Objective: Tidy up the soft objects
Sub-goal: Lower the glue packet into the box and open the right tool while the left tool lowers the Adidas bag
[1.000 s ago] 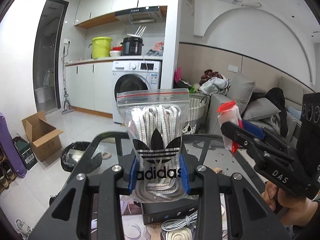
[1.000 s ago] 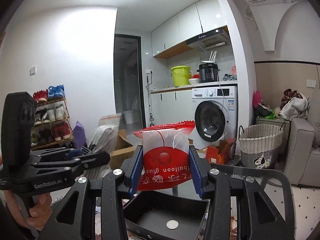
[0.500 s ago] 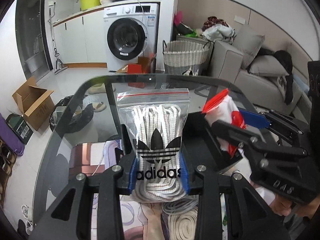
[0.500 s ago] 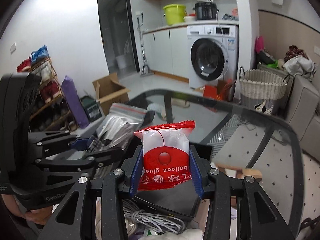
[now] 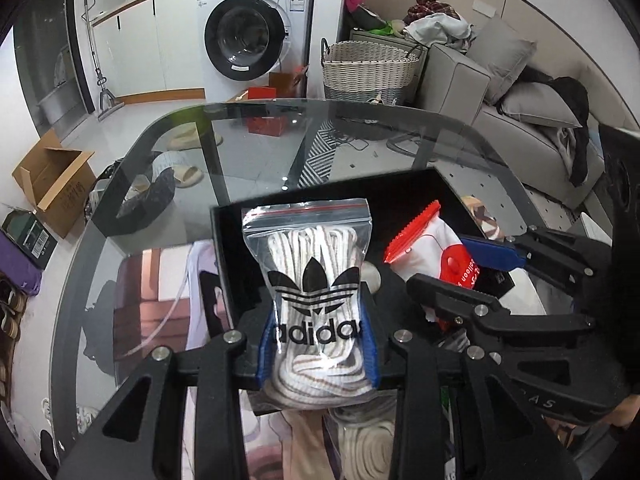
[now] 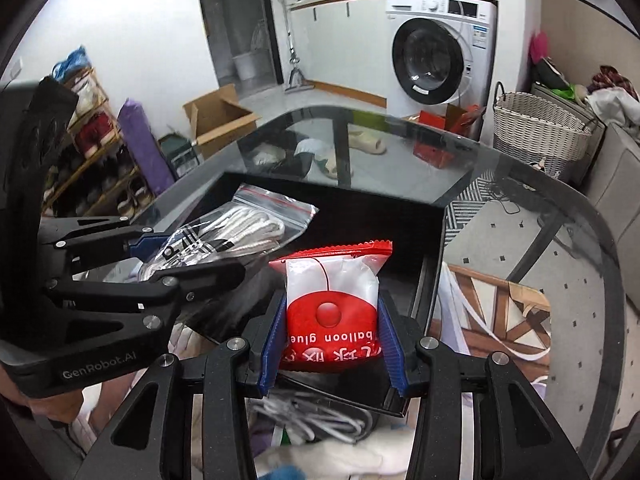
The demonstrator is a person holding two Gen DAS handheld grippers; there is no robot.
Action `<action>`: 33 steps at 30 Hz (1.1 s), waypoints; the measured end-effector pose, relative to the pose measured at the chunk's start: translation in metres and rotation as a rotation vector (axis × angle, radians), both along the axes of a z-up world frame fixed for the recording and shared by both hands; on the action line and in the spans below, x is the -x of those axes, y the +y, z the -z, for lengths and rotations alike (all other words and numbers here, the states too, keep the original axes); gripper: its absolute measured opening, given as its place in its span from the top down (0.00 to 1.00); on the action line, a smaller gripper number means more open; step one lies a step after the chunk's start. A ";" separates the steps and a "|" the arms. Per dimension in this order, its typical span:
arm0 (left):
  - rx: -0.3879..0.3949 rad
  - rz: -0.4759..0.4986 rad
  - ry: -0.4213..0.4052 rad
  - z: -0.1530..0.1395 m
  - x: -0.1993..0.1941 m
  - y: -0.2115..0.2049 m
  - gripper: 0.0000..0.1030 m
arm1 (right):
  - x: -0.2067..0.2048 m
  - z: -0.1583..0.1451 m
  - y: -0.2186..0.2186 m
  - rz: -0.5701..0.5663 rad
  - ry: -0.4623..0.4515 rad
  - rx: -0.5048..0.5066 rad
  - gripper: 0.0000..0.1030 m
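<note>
My left gripper [image 5: 316, 344] is shut on a clear zip bag of white laces with an adidas logo [image 5: 308, 276], held over the open black box [image 5: 240, 248] on the glass table. My right gripper [image 6: 332, 344] is shut on a red and white balloon glue packet [image 6: 332, 292], also over the black box [image 6: 360, 216]. Each gripper shows in the other's view: the right one with its packet [image 5: 436, 252] to the right, the left one with the lace bag [image 6: 236, 232] to the left.
The round glass table [image 5: 160, 184] has a dark rim. Coiled cords [image 6: 320, 420] and light cloth [image 5: 360, 440] lie on the near side of the box. A wicker basket [image 5: 370, 68], a washing machine [image 5: 244, 28] and a grey sofa [image 5: 520, 92] stand beyond.
Both grippers have tilted down and lowered from room height to just over the black box, still holding their bags.
</note>
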State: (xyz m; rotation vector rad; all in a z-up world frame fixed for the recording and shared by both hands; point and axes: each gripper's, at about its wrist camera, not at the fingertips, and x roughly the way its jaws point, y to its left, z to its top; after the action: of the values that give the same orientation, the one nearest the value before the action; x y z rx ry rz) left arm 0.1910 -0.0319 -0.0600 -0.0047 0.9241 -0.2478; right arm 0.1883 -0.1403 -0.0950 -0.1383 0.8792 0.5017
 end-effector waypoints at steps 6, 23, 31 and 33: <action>-0.005 0.027 0.021 0.003 0.013 -0.002 0.68 | 0.017 -0.001 0.004 -0.023 0.009 0.057 0.58; -0.056 0.022 0.031 0.007 0.009 -0.004 0.65 | 0.019 -0.005 0.008 -0.017 0.118 0.052 0.56; -0.102 0.074 0.031 0.007 0.016 -0.009 0.64 | 0.032 -0.006 0.005 -0.045 0.214 -0.029 0.57; -0.109 0.069 0.032 0.008 0.013 -0.011 0.66 | 0.032 -0.007 0.008 -0.060 0.195 -0.009 0.58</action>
State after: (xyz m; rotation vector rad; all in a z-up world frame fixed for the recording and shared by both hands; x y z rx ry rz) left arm 0.1776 -0.0425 -0.0677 0.1244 0.9693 -0.2614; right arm 0.1561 -0.1327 -0.0881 -0.1092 1.0652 0.5821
